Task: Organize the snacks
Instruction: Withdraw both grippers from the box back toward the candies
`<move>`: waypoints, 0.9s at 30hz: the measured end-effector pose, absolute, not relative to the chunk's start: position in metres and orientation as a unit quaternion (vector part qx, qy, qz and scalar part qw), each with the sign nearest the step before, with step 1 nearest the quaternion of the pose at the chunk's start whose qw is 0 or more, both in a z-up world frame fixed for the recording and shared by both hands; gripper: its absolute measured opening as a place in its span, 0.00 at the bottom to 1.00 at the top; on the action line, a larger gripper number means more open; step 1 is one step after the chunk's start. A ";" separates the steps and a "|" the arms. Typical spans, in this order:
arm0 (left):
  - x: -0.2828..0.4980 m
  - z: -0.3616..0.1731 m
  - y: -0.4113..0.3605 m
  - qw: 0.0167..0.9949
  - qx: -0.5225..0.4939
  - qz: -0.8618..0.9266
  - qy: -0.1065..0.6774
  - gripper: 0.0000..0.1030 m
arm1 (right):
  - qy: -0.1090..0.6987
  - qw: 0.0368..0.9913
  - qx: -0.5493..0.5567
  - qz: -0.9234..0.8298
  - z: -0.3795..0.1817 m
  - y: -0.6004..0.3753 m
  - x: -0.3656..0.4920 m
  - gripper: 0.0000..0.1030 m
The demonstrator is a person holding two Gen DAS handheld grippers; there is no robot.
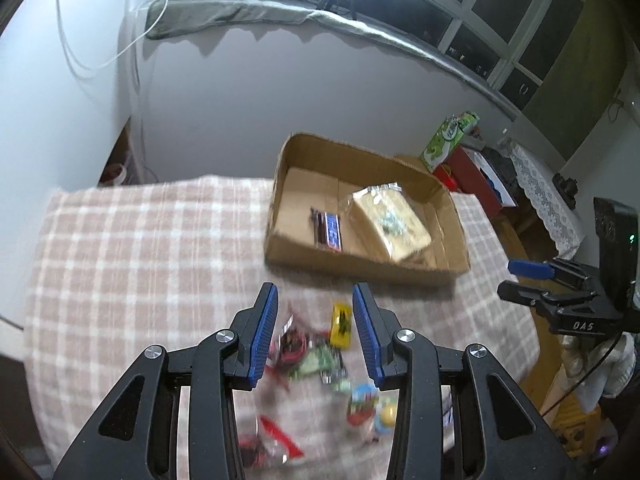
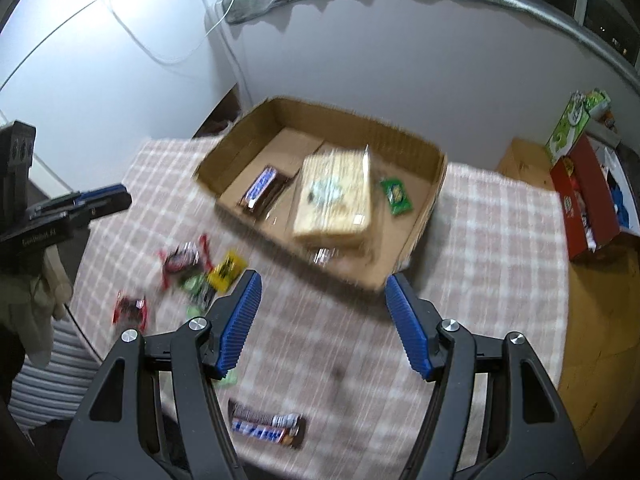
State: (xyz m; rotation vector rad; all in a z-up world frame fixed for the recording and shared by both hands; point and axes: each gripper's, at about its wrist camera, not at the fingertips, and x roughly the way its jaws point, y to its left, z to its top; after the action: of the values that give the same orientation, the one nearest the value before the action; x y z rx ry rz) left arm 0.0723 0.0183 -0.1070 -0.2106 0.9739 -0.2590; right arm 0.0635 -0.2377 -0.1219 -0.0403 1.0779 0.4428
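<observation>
A checked tablecloth (image 2: 500, 216) lies below a grey-draped windowsill (image 1: 240, 12).

Open, shallow cardboard box (image 2: 416, 152) on a pink-and-white checked cloth, holding a large clear-wrapped block of pale crackers (image 2: 334, 200) at centre, a dark chocolate bar with a blue label (image 2: 262, 192) lying flat to its left, and a small green packet (image 2: 396, 196) to its right. Outside the box, on the cloth: a loose cluster of small snacks, including a yellow packet (image 2: 228, 272), a red-wrapped sweet (image 2: 182, 258), a second red packet (image 2: 130, 308) and a second blue-labelled bar (image 2: 266, 424) lying apart.
</observation>
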 end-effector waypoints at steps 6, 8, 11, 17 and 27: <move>0.042 -0.123 0.020 0.854 -0.130 -0.133 0.486 0.36 | 0.534 0.817 -0.017 0.215 -0.141 -0.238 0.028 0.66; 0.034 -0.131 0.016 0.848 -0.131 -0.137 0.495 0.36 | 0.542 0.812 -0.022 0.217 -0.147 -0.237 0.017 0.66; 0.022 -0.141 0.009 0.838 -0.136 -0.146 0.508 0.36 | 0.558 0.800 -0.021 0.221 -0.157 -0.238 0.003 0.66; 0.007 -0.155 -0.003 0.825 -0.137 -0.158 0.524 0.36 | 0.598 0.766 0.001 0.235 -0.180 -0.241 -0.026 0.66; -0.002 -0.163 -0.022 0.815 -0.123 -0.184 0.536 0.36 | 0.649 0.710 0.055 0.267 -0.215 -0.224 -0.041 0.65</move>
State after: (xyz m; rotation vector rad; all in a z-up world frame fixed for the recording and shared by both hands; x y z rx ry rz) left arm -0.0017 -0.0221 -0.1629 -0.2621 1.1436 -0.3927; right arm -0.0412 -0.2242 -0.2154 0.1230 1.4403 0.5919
